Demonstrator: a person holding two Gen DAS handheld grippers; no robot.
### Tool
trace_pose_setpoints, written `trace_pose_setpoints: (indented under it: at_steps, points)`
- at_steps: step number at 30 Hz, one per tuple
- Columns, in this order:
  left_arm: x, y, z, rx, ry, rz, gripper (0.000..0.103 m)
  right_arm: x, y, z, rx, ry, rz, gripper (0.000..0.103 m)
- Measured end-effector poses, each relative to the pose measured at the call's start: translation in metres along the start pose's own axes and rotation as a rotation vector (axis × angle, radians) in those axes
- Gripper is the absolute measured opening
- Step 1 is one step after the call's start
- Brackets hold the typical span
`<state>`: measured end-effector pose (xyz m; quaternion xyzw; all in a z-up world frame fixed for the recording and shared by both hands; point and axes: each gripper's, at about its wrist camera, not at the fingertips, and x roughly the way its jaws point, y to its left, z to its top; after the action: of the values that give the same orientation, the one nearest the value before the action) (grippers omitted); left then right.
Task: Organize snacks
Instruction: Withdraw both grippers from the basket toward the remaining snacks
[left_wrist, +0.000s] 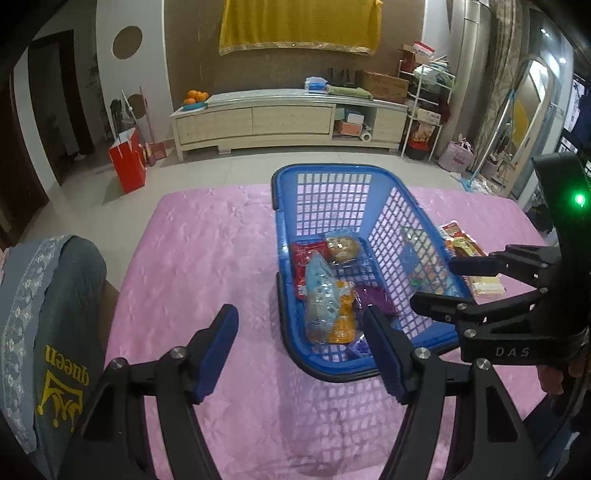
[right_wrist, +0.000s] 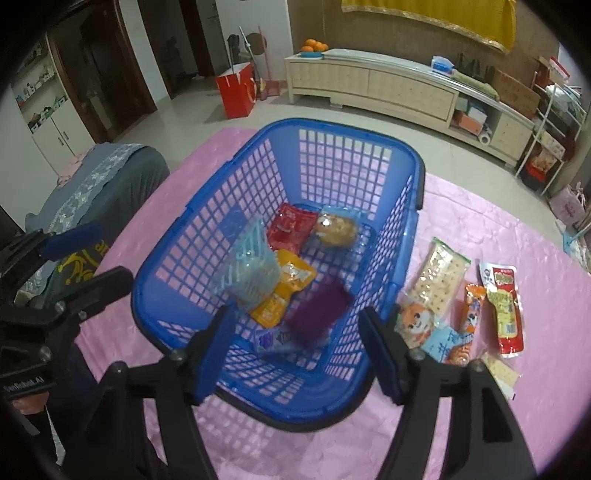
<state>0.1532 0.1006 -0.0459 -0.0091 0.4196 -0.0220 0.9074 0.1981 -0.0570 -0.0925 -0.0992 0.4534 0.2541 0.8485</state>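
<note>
Blue basket (right_wrist: 406, 206) sits on the pink cloth (left_wrist: 207, 236) covering the desk. My right gripper (right_wrist: 295, 347) hangs over the basket's near end, fingers (right_wrist: 216, 350) spread apart, nothing pressed between them — a blurred purple packet (right_wrist: 319, 314) shows in the gap, lying or dropping inside the basket, can't tell which. My left gripper (left_wrist: 299, 343) is at the basket's left side, fingers (left_wrist: 218, 347) wide open and empty, one over the cloth, the other over the basket's near corner.

Inside the basket: a red packet (right_wrist: 291, 225) and a wrapped round bun (right_wrist: 336, 229) at the far end, a clear light-blue pack (right_wrist: 255, 273) leaning on an orange packet (right_wrist: 284, 291) in the middle, a small purple-and-white pack (right_wrist: 275, 341) near the front.

Outside, on the cloth just right of the basket — a long cracker pack (right_wrist: 439, 277), an orange cartoon packet (right_wrist: 415, 321), a thin orange stick (right_wrist: 472, 306), a red-and-yellow sausage pack (right_wrist: 504, 310), a light-blue packet (right_wrist: 448, 343), another cracker pack (right_wrist: 502, 373) partly behind my right finger.

A grey cushion (left_wrist: 55, 325) with yellow lettering lies at the left edge.
</note>
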Motion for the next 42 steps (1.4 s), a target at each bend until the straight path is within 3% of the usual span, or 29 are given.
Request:
trace_pose_setpoints:
  at_steps: [12, 23, 25, 31, 34, 37, 42]
  points:
    - [-0.016, -0.054, 0.012, 0.054, -0.034, -0.026, 0.071, -0.063, -0.054, -0.021, 0.045, -0.086, -0.019, 0.073]
    - [-0.003, -0.143, 0.016, 0.155, -0.022, -0.124, 0.072, -0.092, -0.129, -0.063, 0.169, -0.099, -0.111, 0.073]
    - [0.002, -0.164, 0.012, 0.193, -0.017, -0.139, 0.079, -0.095, -0.141, -0.07, 0.189, -0.107, -0.126, 0.073]
    - [0.026, -0.217, -0.001, 0.306, -0.012, -0.108, 0.079, -0.094, -0.177, -0.096, 0.244, -0.125, -0.168, 0.073]
    - [0.04, -0.234, -0.004, 0.303, 0.011, -0.081, 0.079, -0.088, -0.191, -0.109, 0.25, -0.127, -0.213, 0.073]
    - [0.051, -0.245, -0.007, 0.277, 0.012, -0.101, 0.079, -0.086, -0.203, -0.121, 0.27, -0.168, -0.298, 0.073]
    - [0.083, -0.259, -0.011, 0.29, 0.012, -0.01, 0.079, -0.073, -0.218, -0.133, 0.287, -0.159, -0.273, 0.073]
